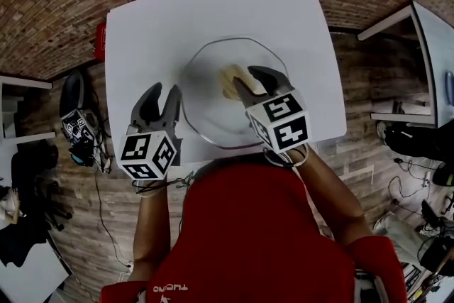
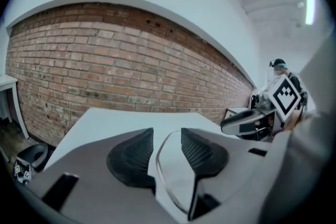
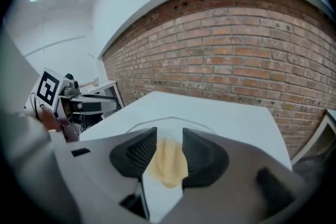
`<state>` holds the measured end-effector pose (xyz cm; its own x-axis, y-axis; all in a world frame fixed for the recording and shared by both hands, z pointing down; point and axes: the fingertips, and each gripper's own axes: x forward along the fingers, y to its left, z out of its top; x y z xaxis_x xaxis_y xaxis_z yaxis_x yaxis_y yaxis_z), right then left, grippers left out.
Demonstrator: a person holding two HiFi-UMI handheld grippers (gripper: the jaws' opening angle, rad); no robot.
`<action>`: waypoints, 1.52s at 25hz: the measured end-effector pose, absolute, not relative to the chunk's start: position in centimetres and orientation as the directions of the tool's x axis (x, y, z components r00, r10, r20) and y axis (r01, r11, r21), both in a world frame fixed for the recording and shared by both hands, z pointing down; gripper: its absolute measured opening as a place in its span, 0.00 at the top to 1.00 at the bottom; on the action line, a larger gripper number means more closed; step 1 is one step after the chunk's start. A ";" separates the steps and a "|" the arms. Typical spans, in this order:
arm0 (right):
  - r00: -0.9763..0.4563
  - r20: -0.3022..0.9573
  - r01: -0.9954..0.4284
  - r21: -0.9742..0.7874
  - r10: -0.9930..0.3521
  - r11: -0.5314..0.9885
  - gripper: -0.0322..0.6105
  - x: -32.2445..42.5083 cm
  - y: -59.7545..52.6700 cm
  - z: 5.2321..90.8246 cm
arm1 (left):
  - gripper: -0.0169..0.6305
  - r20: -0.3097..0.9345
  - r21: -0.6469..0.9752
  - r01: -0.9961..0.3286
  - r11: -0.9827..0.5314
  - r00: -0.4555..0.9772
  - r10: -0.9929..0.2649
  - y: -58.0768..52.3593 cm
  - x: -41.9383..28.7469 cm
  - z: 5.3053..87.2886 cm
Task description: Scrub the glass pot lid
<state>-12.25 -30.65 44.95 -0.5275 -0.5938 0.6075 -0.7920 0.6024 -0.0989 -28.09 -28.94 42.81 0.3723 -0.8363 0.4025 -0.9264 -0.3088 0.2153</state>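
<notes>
A round glass pot lid [image 1: 213,60] lies flat in the middle of the white table [image 1: 213,10]. On it rests a pale yellow sponge [image 1: 230,80]. My right gripper [image 1: 250,79] hangs over the lid, jaws open, with the sponge [image 3: 169,165] lying between its pads in the right gripper view [image 3: 169,141]. My left gripper [image 1: 164,90] is at the lid's left edge. In the left gripper view [image 2: 168,139] its open jaws straddle the lid's rim [image 2: 159,165] without pressing on it.
A red object [image 1: 100,39] sits off the table's left edge. Black gear and cables [image 1: 78,124] lie on the floor at the left. Another white table [image 1: 433,60] stands at the right. A brick wall runs behind the table.
</notes>
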 end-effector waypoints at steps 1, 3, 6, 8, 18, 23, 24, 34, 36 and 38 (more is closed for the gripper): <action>-0.545 0.561 -0.786 -0.083 -0.623 0.613 0.71 -12.0 -30.8 43.5 | 0.73 0.358 0.198 -0.925 -0.323 0.375 -0.855 -29.1 -27.8 41.2; -0.573 0.468 -0.777 -0.050 -0.673 0.627 0.72 -11.5 -31.2 40.6 | 0.73 0.268 0.165 -0.921 -0.352 0.386 -0.883 -29.4 -27.2 38.1; -0.602 0.335 -0.774 -0.022 -0.725 0.633 0.72 -10.8 -31.7 36.8 | 0.73 0.154 0.135 -0.905 -0.402 0.420 -0.894 -29.6 -25.8 34.0; -0.621 0.252 -0.769 -0.009 -0.743 0.639 0.73 -10.5 -31.9 34.5 | 0.73 0.099 0.122 -0.893 -0.433 0.445 -0.890 -29.6 -24.7 31.9; -0.680 0.015 -0.730 0.079 -0.733 0.678 0.88 -12.0 -30.6 27.1 | 0.91 -0.043 0.047 -0.857 -0.512 0.511 -0.859 -28.9 -20.5 25.4; -0.731 -0.018 -0.680 0.099 -0.682 0.727 0.89 -14.0 -29.4 25.8 | 0.94 -0.047 0.042 -0.853 -0.520 0.518 -0.854 -28.7 -19.5 24.9; -0.738 -0.018 -0.672 0.103 -0.674 0.733 0.89 -14.4 -29.2 25.8 | 0.94 -0.048 0.048 -0.855 -0.517 0.515 -0.856 -28.7 -19.6 25.0; -0.760 -0.005 -0.647 0.108 -0.650 0.755 0.90 -16.4 -28.7 26.0 | 0.95 -0.035 0.082 -0.857 -0.509 0.508 -0.861 -28.3 -20.3 25.9; -0.760 -0.003 -0.646 0.106 -0.650 0.756 0.90 -16.5 -28.7 26.1 | 0.95 -0.032 0.084 -0.857 -0.508 0.507 -0.861 -28.3 -20.4 26.1; -0.760 0.001 -0.646 0.104 -0.650 0.756 0.90 -16.7 -28.8 26.3 | 0.95 -0.030 0.086 -0.857 -0.508 0.507 -0.861 -28.3 -20.6 26.2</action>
